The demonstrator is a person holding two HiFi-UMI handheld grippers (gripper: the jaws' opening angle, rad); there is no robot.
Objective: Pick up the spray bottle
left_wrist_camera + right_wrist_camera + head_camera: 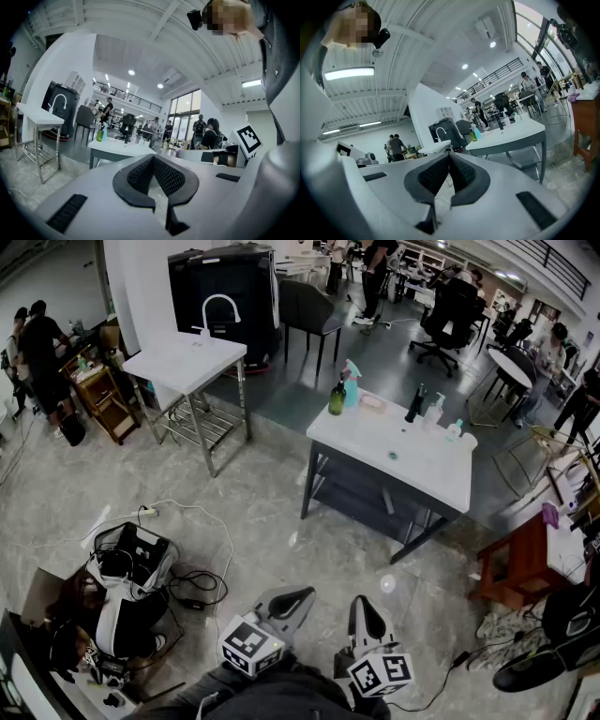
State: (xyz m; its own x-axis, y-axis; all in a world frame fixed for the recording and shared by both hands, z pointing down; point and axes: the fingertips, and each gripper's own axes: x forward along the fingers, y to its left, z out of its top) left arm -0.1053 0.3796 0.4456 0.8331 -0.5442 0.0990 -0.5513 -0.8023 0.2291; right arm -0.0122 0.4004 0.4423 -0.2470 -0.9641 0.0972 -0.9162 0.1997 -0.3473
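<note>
A light-blue spray bottle (352, 385) stands at the far left corner of the white table (422, 470), beside a green bottle (337, 397). Both grippers are held low at the bottom of the head view, well short of the table. My left gripper (305, 594) and right gripper (364, 601) are shut, with nothing between their pads. The left gripper view looks past its tips (153, 157) to the distant spray bottle (104, 133). In the right gripper view the tips (449, 154) point left of the spray bottle (477, 133).
A black bottle (415, 404), white bottles (436, 409) and a pink dish (373, 403) share the table. A second white table with a faucet (186, 360) stands back left. Cables and gear (131, 563) lie on the floor at left, and a brown stool (514, 566) stands at right. People work in the background.
</note>
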